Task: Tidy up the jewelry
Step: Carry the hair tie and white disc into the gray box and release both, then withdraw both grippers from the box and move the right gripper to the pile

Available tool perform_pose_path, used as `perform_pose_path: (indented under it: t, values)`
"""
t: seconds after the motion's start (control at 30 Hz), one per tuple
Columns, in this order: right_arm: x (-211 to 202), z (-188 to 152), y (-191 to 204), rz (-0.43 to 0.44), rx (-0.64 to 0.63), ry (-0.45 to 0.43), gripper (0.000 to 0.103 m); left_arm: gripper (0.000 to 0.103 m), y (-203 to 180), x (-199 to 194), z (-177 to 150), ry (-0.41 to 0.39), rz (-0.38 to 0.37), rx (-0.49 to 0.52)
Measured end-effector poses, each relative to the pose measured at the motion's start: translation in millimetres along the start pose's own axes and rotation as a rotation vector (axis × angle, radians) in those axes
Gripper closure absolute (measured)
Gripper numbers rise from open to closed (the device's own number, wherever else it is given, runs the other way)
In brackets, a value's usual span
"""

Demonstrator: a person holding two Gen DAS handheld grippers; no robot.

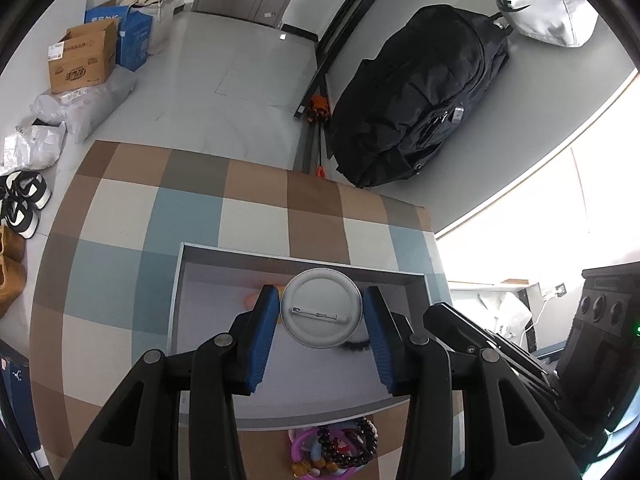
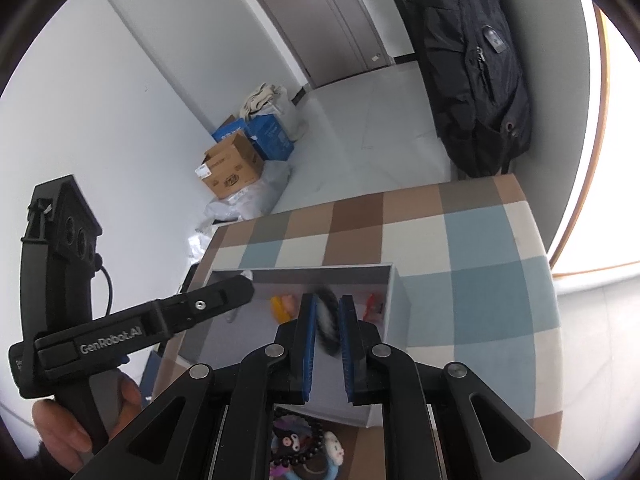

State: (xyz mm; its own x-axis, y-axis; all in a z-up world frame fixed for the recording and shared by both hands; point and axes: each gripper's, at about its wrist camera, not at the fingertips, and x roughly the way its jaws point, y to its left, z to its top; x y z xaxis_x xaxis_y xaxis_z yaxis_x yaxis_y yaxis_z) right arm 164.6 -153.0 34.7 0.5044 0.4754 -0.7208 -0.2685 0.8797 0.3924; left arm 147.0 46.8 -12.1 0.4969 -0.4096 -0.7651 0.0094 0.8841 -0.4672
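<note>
My left gripper [image 1: 322, 312] is shut on a round white pin badge [image 1: 321, 307], its back with the pin facing me, held over the grey tray [image 1: 178, 280]. A dark bead bracelet [image 1: 354, 345] lies in the tray beneath. My right gripper [image 2: 327, 316] is shut on a black-and-white striped piece [image 2: 328, 320], over the same tray [image 2: 394, 300]. An orange and pink charm [image 2: 282, 307] and a red charm [image 2: 374, 305] lie in the tray. Several bracelets and charms [image 1: 336, 446] lie in a pile in front of the tray, also in the right wrist view [image 2: 304, 448].
The tray sits on a checked tablecloth [image 1: 256, 216]. The left gripper's body [image 2: 132, 328] crosses the right wrist view. A black backpack [image 1: 420, 96] stands on the floor beyond the table. Cardboard boxes [image 1: 82, 60] and shoes [image 1: 22, 204] lie left.
</note>
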Motion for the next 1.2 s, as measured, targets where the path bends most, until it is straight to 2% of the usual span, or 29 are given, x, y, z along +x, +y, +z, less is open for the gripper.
perform_pose_path:
  t: [0.03, 0.07, 0.13, 0.2, 0.27, 0.33, 0.47, 0.6, 0.67, 0.93, 1.2]
  values:
    - [-2, 0, -1, 0.004, 0.006, -0.005, 0.085, 0.057, -1, -1, 0, 0.006, -0.022, 0.0]
    - [-5, 0, -2, 0.002, 0.005, -0.009, 0.077, 0.043, -1, 0, 0, 0.01, -0.027, 0.001]
    - [-11, 1, -2, -0.01, 0.001, -0.034, 0.062, 0.035, -4, -6, -1, -0.016, -0.013, 0.014]
    - [-21, 1, 1, -0.05, -0.025, -0.084, 0.023, 0.035, -7, -14, -3, -0.069, 0.026, 0.028]
    - [-32, -1, 5, -0.124, -0.064, -0.147, 0.006, 0.032, -10, -20, -3, -0.087, 0.053, 0.055]
    - [-38, -2, 7, -0.124, -0.088, -0.166, 0.004, 0.032, -11, -25, -5, -0.102, 0.076, 0.072]
    - [-37, -7, 8, -0.104, -0.109, -0.136, 0.004, 0.031, -16, -31, -11, -0.121, 0.144, 0.114]
    - [-37, -12, 13, -0.078, -0.13, -0.11, 0.0, 0.03, -22, -35, -18, -0.132, 0.171, 0.146]
    - [-39, -15, 16, -0.071, -0.142, -0.11, 0.0, 0.024, -25, -36, -23, -0.142, 0.197, 0.164]
    - [-56, -29, 17, -0.038, -0.153, -0.131, 0.0, 0.023, -26, -51, -52, -0.177, 0.285, 0.215]
    - [-61, -51, 21, -0.049, -0.196, -0.085, 0.0, 0.022, -23, -55, -70, -0.181, 0.278, 0.212]
